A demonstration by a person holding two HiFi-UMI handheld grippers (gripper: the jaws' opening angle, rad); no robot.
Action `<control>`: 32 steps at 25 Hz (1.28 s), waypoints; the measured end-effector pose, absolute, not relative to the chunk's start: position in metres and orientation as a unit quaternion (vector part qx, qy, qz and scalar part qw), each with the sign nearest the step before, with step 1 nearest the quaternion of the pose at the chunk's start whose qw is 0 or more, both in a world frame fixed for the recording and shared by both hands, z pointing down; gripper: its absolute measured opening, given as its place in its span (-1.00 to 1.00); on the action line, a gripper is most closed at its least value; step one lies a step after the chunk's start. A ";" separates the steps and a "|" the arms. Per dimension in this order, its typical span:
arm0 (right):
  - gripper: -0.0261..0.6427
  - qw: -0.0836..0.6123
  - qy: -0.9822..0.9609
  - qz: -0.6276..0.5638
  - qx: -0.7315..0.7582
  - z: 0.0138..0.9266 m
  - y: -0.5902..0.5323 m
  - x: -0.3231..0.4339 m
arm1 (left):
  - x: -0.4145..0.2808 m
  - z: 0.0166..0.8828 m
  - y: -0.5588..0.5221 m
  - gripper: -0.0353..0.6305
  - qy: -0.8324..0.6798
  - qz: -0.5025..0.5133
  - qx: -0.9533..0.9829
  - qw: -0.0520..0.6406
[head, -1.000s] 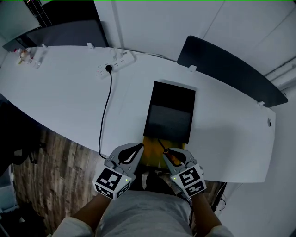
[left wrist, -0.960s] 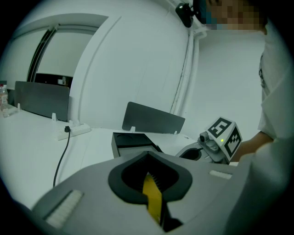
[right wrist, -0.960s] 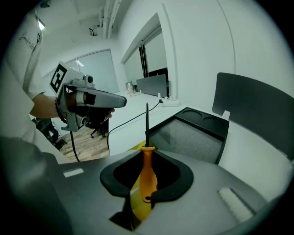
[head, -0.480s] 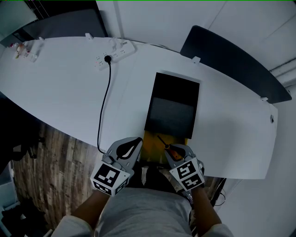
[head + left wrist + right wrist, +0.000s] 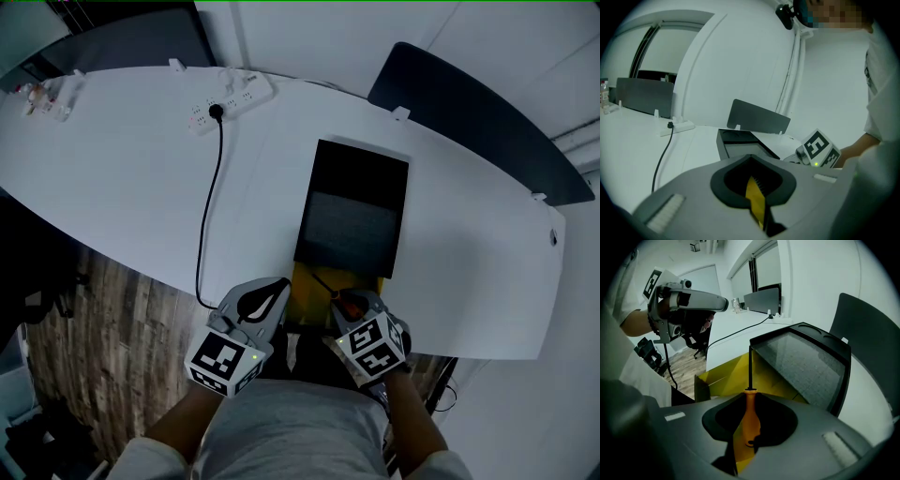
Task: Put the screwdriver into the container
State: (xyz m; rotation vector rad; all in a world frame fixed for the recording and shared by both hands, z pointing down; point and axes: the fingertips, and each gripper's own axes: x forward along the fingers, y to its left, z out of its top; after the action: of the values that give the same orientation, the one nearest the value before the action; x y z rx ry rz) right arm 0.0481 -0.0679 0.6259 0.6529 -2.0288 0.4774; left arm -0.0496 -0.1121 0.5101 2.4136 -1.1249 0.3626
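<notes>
An open yellow container [image 5: 311, 291] juts out from under a black box [image 5: 356, 211] with a grey top, at the table's near edge. My right gripper [image 5: 351, 302] is shut on the orange handle of the screwdriver [image 5: 750, 420]. Its thin black shaft points forward over the yellow container [image 5: 726, 373], toward the black box [image 5: 806, 362]. My left gripper [image 5: 274, 292] hovers just left of the container with its jaws together and nothing held. Through its jaws, yellow shows as a narrow strip [image 5: 754, 199]. From the right gripper view the left gripper [image 5: 719, 303] hangs above the container.
A white power strip [image 5: 230, 101] lies at the table's far side, and its black cable [image 5: 214, 197] runs to the near edge. Dark partition panels [image 5: 478, 117] stand behind the table. Small bottles [image 5: 42, 94] sit far left. Wooden floor [image 5: 103, 309] lies below left.
My right gripper has edged forward and a little left with the screwdriver, and its marker cube has turned slightly. The left gripper has hardly moved.
</notes>
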 end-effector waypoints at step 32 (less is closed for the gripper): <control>-0.66 0.558 -0.771 0.183 0.247 0.658 -0.080 0.043 | -0.065 0.528 -0.108 -0.89 -0.410 0.138 0.868 0.244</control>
State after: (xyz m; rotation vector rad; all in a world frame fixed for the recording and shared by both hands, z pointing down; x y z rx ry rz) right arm 0.0431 -0.0798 0.6576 0.5825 -1.8196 0.4320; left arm -0.0649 -0.1076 0.5284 2.3706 -1.1184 0.3766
